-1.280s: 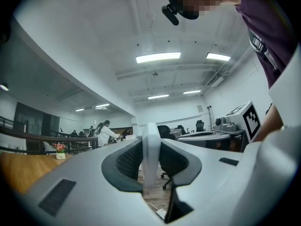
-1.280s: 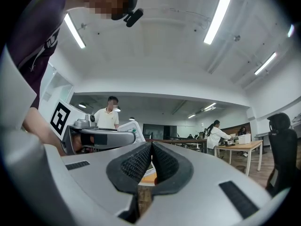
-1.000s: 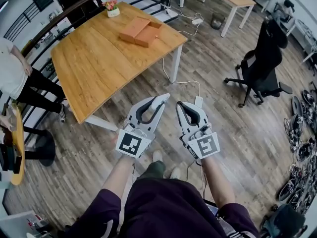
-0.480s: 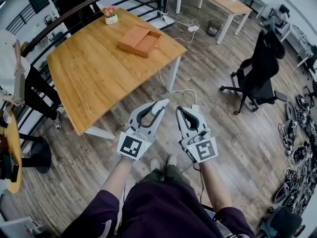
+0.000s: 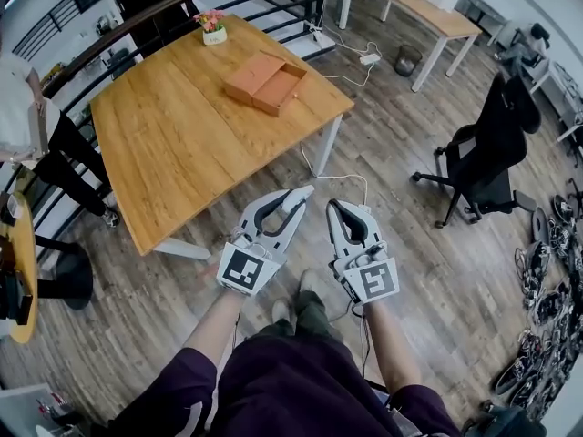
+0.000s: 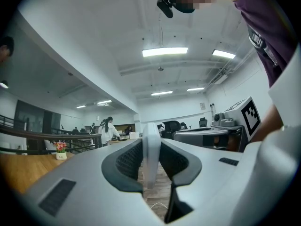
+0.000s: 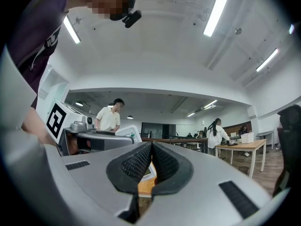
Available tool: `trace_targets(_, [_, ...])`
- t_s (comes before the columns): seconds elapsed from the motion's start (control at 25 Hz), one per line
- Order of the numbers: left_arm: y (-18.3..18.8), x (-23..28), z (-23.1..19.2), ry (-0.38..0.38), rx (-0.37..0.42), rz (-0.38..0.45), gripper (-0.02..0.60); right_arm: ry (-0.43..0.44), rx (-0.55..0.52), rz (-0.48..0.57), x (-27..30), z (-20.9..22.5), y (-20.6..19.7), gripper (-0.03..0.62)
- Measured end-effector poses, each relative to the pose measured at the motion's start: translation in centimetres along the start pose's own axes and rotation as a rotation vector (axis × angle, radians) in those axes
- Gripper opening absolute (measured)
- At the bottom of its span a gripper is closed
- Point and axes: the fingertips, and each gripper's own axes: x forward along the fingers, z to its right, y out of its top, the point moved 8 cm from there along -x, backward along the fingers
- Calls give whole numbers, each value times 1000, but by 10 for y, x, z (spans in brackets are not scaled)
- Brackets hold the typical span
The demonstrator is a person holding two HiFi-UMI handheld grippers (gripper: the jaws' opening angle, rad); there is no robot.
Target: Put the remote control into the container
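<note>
In the head view, the container is an open orange-brown box (image 5: 265, 82) on the far part of a wooden table (image 5: 164, 135). My left gripper (image 5: 296, 197) is held level over the floor, well short of the table. It is shut on a slim white remote control (image 6: 151, 149), which stands edge-on between the dark pads. My right gripper (image 5: 352, 211) is beside it, and in the right gripper view its jaws (image 7: 151, 146) are shut with nothing between them. Both point toward the table.
A small flower pot (image 5: 215, 28) stands at the table's far end. A person (image 5: 32, 130) stands by the railing at the left. A black office chair (image 5: 490, 148) is at the right, and a second table (image 5: 419, 3) at the back. Cables (image 5: 332, 176) lie on the wood floor.
The table and box sit a little lower in the head view as I walk toward them. Both grippers keep their pose and grip. The person at the left has shifted.
</note>
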Motion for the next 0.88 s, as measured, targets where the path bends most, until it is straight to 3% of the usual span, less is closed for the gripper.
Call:
trace_targets(0.48, [-15,96,-31,49,14,-16,106,50,35,10,53,94,-20,18])
trace_targets(0.88, [-12,132,-48,100,30,-23,106,89,43,30,82,128,-19,18])
